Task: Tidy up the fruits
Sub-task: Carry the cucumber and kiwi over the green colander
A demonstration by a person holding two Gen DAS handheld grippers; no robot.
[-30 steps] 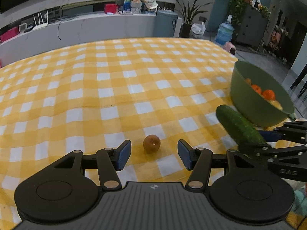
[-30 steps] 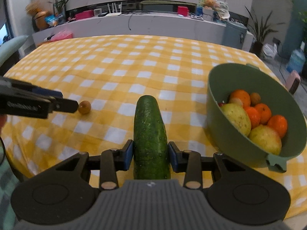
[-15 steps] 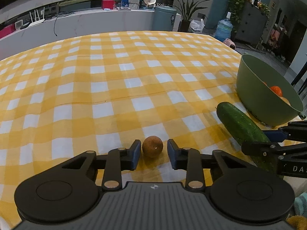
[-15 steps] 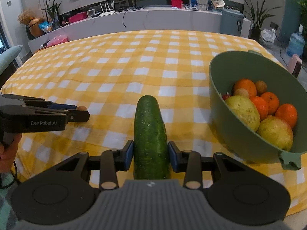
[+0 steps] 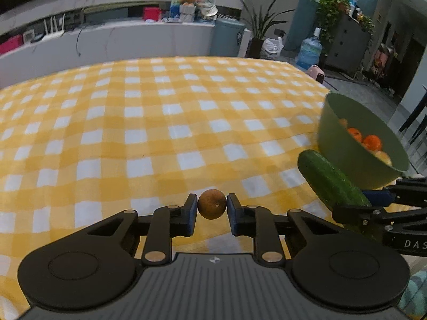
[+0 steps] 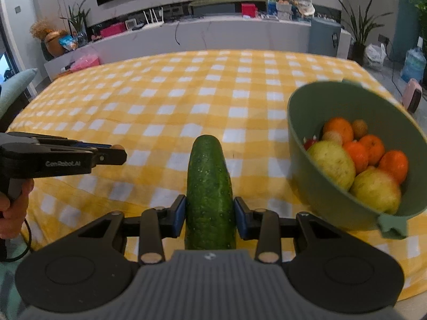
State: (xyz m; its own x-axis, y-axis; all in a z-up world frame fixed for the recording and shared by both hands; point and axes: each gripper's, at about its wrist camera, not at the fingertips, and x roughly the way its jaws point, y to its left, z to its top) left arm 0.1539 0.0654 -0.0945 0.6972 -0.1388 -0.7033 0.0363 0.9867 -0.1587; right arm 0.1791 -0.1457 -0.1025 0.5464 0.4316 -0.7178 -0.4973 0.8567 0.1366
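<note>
A small round brown fruit point(image 5: 212, 207) sits pinched between the blue pads of my left gripper point(image 5: 212, 213), which is shut on it just above the yellow checked tablecloth point(image 5: 160, 122). My right gripper point(image 6: 209, 217) is shut on a dark green cucumber point(image 6: 209, 184) that points away along the fingers. In the left wrist view the cucumber point(image 5: 331, 181) and the right gripper show at the right edge. A green bowl point(image 6: 315, 186) at the right holds oranges point(image 6: 395, 162), pale yellow-green fruits point(image 6: 333, 162) and small brown ones. In the right wrist view the left gripper point(image 6: 117, 150) shows at the left, held by a hand point(image 6: 13, 208).
The table's near edge runs just below both grippers. A long white counter point(image 6: 213, 34) with boxes and routers lies beyond the far side of the table. Potted plants point(image 5: 261, 26), a water bottle point(image 5: 309, 50) and a dark cabinet point(image 5: 347, 45) stand on the floor at the right.
My left gripper closed from wide open onto the small brown fruit, which now sits clear of the cloth. The right gripper kept its hold on the cucumber.
</note>
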